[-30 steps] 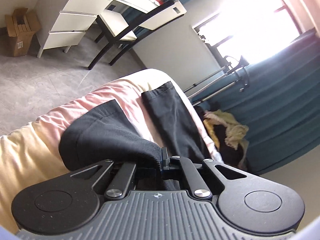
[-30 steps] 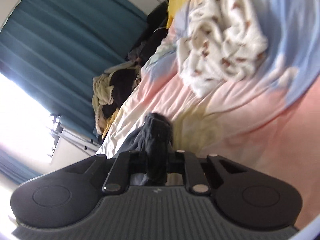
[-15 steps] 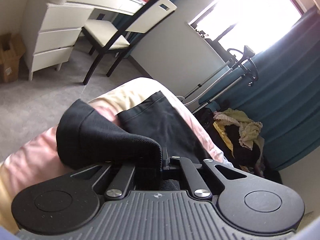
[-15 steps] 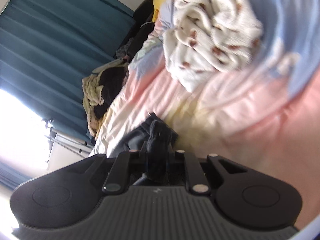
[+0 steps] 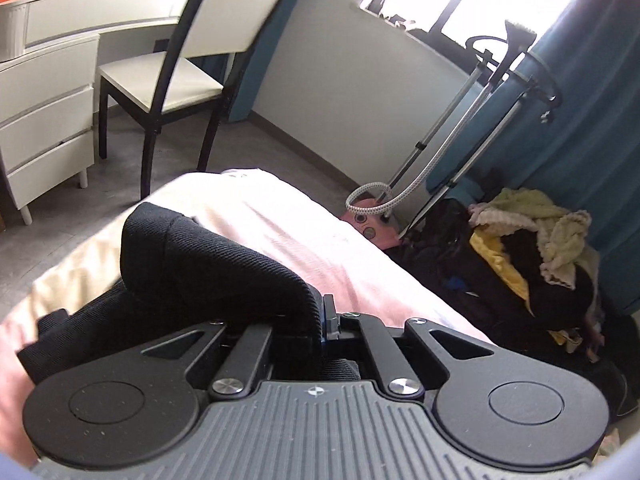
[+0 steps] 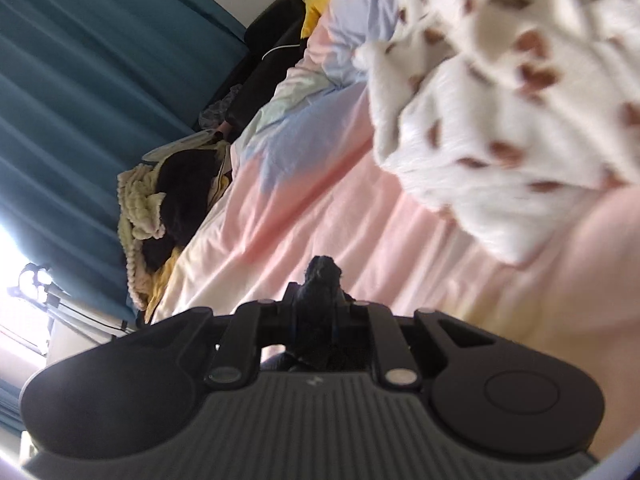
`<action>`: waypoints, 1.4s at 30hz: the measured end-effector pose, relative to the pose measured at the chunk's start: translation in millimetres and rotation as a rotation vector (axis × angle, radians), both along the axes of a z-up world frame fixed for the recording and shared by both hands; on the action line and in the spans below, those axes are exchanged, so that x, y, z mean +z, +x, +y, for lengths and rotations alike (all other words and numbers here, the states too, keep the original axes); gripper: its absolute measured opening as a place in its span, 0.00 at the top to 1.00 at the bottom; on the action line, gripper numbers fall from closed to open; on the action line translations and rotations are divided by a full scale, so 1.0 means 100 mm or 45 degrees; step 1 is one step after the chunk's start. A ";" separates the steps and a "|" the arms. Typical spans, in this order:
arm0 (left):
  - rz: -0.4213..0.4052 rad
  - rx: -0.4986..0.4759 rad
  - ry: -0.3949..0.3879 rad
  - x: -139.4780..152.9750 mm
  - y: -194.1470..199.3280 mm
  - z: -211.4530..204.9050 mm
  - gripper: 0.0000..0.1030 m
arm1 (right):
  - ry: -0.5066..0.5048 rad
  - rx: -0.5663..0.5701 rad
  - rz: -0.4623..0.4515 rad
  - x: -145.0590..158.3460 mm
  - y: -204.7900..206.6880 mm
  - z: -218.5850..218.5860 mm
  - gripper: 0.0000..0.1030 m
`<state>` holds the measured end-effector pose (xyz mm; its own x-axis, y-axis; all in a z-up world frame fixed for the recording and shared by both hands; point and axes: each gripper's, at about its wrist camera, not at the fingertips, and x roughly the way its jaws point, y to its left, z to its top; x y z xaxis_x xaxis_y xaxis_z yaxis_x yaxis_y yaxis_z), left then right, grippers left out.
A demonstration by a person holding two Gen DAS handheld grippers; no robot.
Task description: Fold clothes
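The left gripper [image 5: 320, 320] has its fingers pinching a fold of the black garment [image 5: 208, 264], a ribbed, knit-looking cloth that arches up from the jaws and drapes toward the lower left of the left wrist frame, over the pink bedsheet [image 5: 304, 236]. In the right wrist view the right gripper [image 6: 318, 304] has its fingers pressed onto a bunched tip of the same dark fabric [image 6: 322, 276], which pokes up between them at the centre of the frame; more of it hangs down behind the jaws.

Past the bed, the left wrist view shows a white chair with a black frame [image 5: 180, 80] in the upper left, pulled beside a white table with drawers [image 5: 44, 112]. A garment steamer with a pink base [image 5: 376, 224] stands near the wall at centre right, and a heap of clothes [image 5: 532, 248] lies against the teal curtain [image 5: 580, 120]. In the right wrist view, a white fleece blanket with brown spots [image 6: 500, 100] fills the upper right, blurred.
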<state>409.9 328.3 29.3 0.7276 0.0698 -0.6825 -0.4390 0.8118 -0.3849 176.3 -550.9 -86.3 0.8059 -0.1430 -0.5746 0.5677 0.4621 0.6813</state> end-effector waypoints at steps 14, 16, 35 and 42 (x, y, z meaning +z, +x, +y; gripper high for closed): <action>0.114 -0.127 0.307 -0.61 0.79 -0.70 0.42 | -0.185 0.117 0.008 -0.25 0.44 -0.14 0.60; 0.059 -0.156 0.385 -0.48 0.63 -0.82 0.19 | -0.229 0.139 0.015 -0.14 0.38 -0.11 0.59; -0.263 -0.669 0.451 0.15 -2.35 -2.67 0.10 | -0.327 0.326 -0.218 0.48 -1.19 1.03 0.42; -0.220 -0.627 0.404 -0.38 -3.07 -2.72 0.09 | -0.170 0.397 -0.190 0.29 -1.50 1.23 0.37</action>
<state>102.4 56.3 -8.4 0.8245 -0.1223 -0.5525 0.0641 0.9903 -0.1234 26.5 -427.8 -57.2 0.8960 0.0573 -0.4403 0.2844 0.6875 0.6682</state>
